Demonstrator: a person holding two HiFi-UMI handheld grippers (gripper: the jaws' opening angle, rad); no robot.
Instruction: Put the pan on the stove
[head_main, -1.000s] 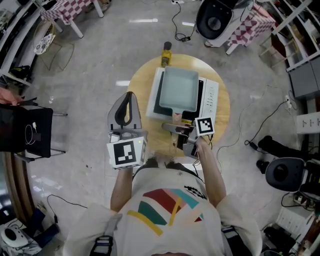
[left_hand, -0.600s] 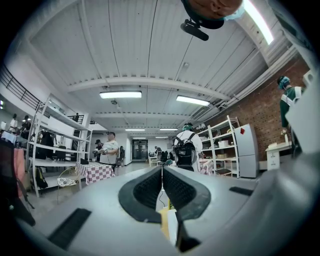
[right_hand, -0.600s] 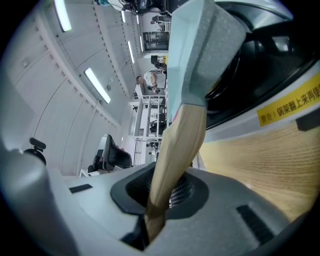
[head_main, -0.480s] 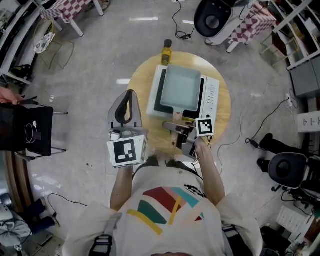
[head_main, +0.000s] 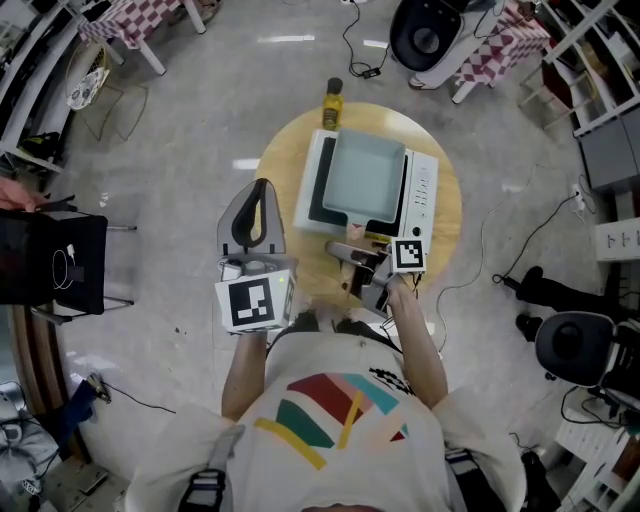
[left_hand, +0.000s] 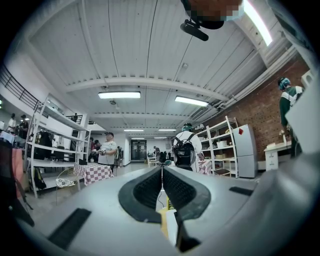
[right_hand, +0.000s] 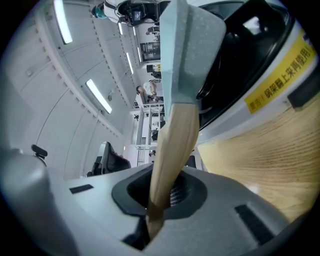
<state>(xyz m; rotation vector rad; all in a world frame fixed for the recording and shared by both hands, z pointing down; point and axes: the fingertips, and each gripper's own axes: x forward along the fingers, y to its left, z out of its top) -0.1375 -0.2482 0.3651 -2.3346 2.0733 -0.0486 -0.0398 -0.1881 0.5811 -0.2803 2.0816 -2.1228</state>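
The pan (head_main: 362, 178), a pale, squarish one with a wooden handle (right_hand: 172, 150), sits over the black glass of the stove (head_main: 422, 190), which stands in the middle of the round wooden desk (head_main: 285, 165). From above it covers most of the cooking surface and lines up squarely with it, the handle pointing back toward the person. The right gripper (head_main: 358, 268) has that handle: in the right gripper view the wood runs straight down between the jaws, which are closed firmly on it, parted only by the handle's thickness. The left gripper (head_main: 258, 205) is held off the near left edge of the desk, well apart from pan and stove. Its jaws are brought fully together with nothing between them, and its view shows only the room beyond. A bottle (head_main: 333, 105) stands at the far edge of the desk, just behind the stove and clear of everything. To my eye the job is nearly finished: the pan is where it belongs. I cannot tell whether its base is resting flat on the glass or is a shade above it. What seems left is to settle it if needed, open the right jaws and draw that gripper back off the handle without nudging the pan askew.
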